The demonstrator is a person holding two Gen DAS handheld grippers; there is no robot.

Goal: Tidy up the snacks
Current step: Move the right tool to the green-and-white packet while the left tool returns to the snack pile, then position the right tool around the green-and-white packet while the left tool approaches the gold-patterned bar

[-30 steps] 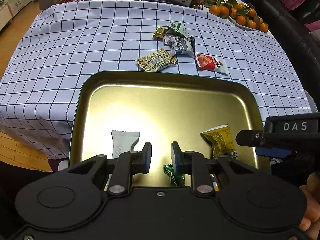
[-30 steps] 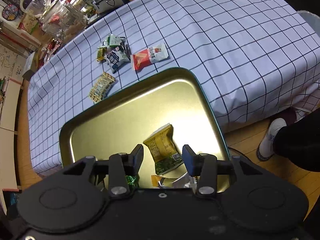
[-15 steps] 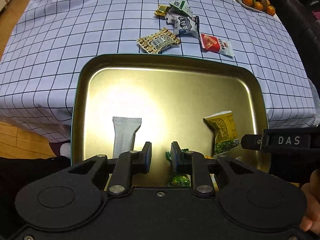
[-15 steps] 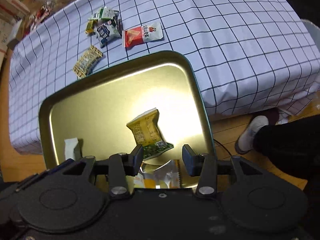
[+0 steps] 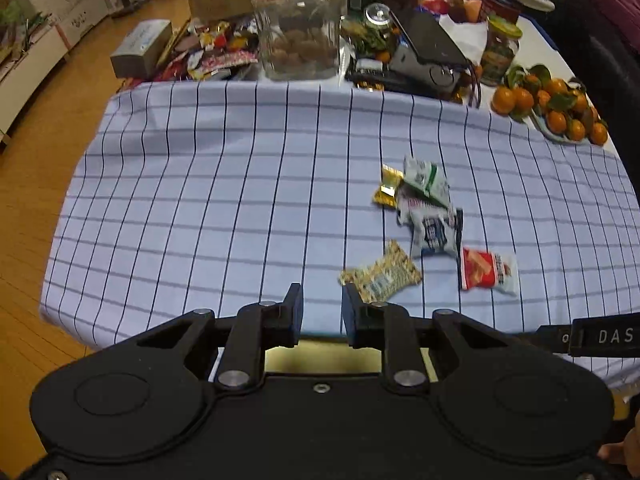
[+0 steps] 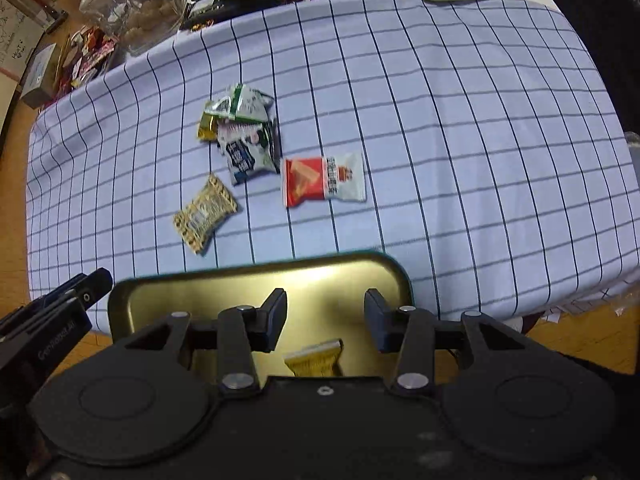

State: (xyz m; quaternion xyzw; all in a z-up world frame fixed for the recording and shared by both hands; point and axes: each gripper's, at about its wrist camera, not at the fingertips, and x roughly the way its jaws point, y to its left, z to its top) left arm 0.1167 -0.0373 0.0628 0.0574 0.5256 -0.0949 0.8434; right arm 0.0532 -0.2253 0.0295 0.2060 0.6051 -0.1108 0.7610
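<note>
A pale blue tablecloth with a dark grid (image 6: 460, 120) covers the table and drops off at its near and left edges to a wooden floor (image 5: 36, 152). Most of the cloth is bare, with wide open room to the left and right of the snacks; the far edge is crowded with a large clear glass jar (image 5: 298, 32) and a dish of oranges (image 5: 556, 112). A gold rectangular metal tray with a dark green rim (image 6: 256, 280) sits at the near edge of the table, its rounded far right corner close to where the cloth drops away, and a yellow snack packet (image 6: 314, 360) lies in it. Beyond the tray's far rim, a red and white packet (image 6: 324, 180) lies with its long axis across the table, red end to the left. Left of it, a tan patterned packet (image 6: 204, 212) lies diagonally. Farther back sits a touching heap of white, blue and green packets (image 6: 244, 136) with a small gold wrapper (image 6: 206, 132) at its left. The left gripper (image 5: 322, 316) hovers above the tray's far rim, jaws slightly apart and empty. The right gripper (image 6: 326, 320) hovers over the tray, jaws parted wider, holding nothing.
</note>
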